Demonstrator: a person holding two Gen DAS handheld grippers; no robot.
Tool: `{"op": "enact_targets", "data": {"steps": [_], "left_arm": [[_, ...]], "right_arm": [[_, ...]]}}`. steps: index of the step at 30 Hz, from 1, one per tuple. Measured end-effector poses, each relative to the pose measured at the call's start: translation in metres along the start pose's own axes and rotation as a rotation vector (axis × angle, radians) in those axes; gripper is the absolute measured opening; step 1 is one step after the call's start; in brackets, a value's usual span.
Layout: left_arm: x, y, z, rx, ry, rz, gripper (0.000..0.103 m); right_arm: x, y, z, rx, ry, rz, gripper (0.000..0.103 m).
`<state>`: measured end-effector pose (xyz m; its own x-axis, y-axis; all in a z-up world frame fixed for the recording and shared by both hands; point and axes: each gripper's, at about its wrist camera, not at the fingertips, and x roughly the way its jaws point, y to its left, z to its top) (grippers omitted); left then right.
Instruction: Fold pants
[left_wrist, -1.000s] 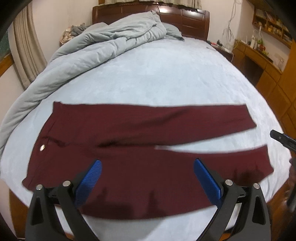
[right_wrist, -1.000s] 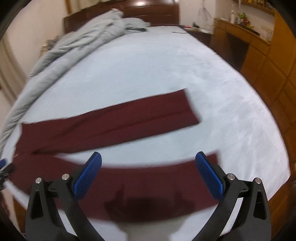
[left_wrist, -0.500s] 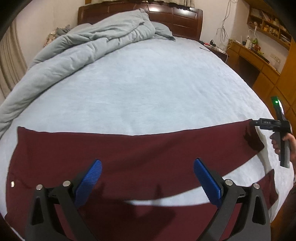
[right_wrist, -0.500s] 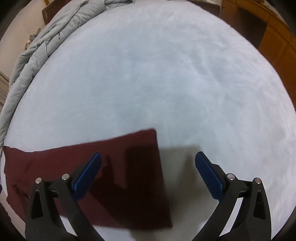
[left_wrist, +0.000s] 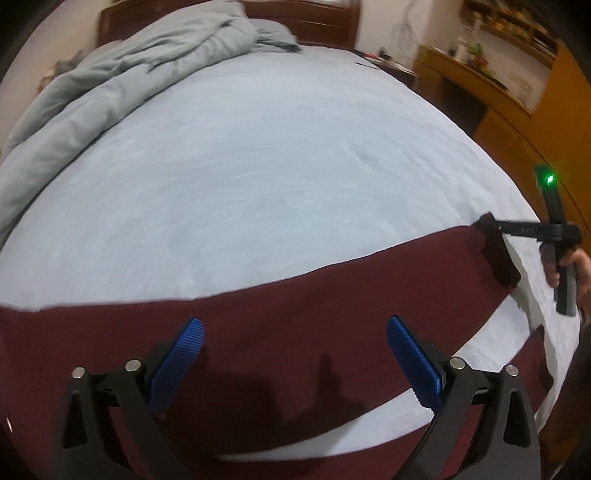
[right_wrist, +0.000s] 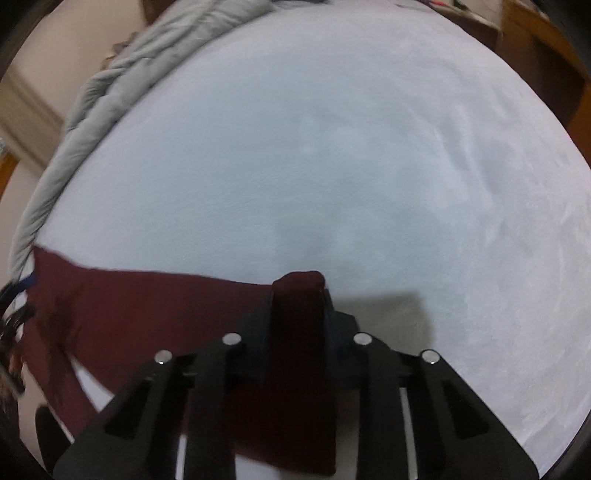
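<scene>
The dark red pants (left_wrist: 280, 325) lie spread across the near part of the pale blue bed (left_wrist: 258, 177). My left gripper (left_wrist: 295, 354) is open and hovers low over the upper part of the far leg, with its blue pads (left_wrist: 177, 362) wide apart. My right gripper (right_wrist: 297, 295) is shut on the hem of the far pant leg (right_wrist: 299, 306), which sticks up between its jaws. It also shows in the left wrist view (left_wrist: 491, 227) at the right, pinching the lifted cuff (left_wrist: 498, 254). The near leg (left_wrist: 498, 376) lies flat by the bed edge.
A rumpled grey duvet (left_wrist: 122, 81) is piled along the far left of the bed, below a dark wood headboard (left_wrist: 306, 22). Wooden cabinets and a desk (left_wrist: 498, 96) stand to the right of the bed.
My right gripper has closed on the hem of the far leg and raised it slightly. My left gripper has moved forward and lower over the pants.
</scene>
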<state>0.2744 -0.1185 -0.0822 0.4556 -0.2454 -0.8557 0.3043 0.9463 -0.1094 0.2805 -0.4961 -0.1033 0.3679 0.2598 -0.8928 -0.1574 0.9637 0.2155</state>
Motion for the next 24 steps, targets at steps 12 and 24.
{"op": "enact_targets", "data": {"steps": [12,24], "left_arm": [[0.069,-0.041,0.043,0.426,0.147,-0.183,0.099],[0.103,-0.057,0.060,0.487,0.361,-0.362,0.065]], "right_arm": [[-0.102,0.027,-0.020,-0.184,-0.188,0.204,0.012],[-0.136,0.033,-0.033,-0.219,-0.243,0.254,0.012]]}}
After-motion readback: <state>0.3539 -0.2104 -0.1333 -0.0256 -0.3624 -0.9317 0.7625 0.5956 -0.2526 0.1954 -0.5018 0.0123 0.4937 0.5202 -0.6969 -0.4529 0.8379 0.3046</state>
